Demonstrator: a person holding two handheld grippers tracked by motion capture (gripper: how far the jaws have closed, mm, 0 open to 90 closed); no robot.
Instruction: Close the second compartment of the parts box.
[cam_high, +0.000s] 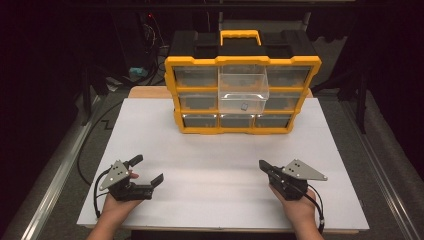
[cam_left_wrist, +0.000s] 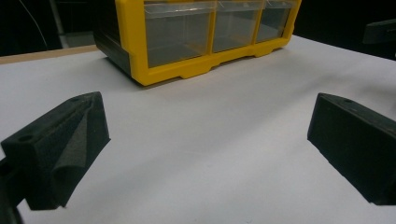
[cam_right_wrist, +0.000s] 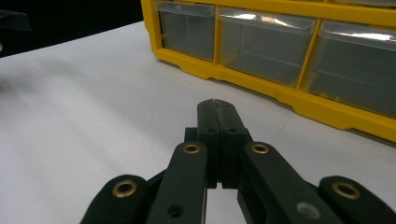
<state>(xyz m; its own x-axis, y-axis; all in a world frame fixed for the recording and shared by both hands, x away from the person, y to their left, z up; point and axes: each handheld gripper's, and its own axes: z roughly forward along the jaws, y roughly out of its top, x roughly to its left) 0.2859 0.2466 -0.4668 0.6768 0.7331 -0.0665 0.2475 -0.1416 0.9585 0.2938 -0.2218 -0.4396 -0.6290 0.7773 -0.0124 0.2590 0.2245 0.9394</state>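
the white table (cam_high: 210, 165) carries the yellow organizer (cam_high: 242, 95) at its far edge, middle drawer (cam_high: 243, 90) pulled out, a small item (cam_high: 244, 105), possibly a part, inside. my left gripper (cam_high: 148, 170) is released near the front-left corner; my right gripper (cam_high: 263, 166) is clenched empty near the front-right corner.

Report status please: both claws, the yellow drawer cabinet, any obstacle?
Left claw open, empty. Right claw shut, empty. Cabinet upright, middle drawer pulled out. Nothing in between.
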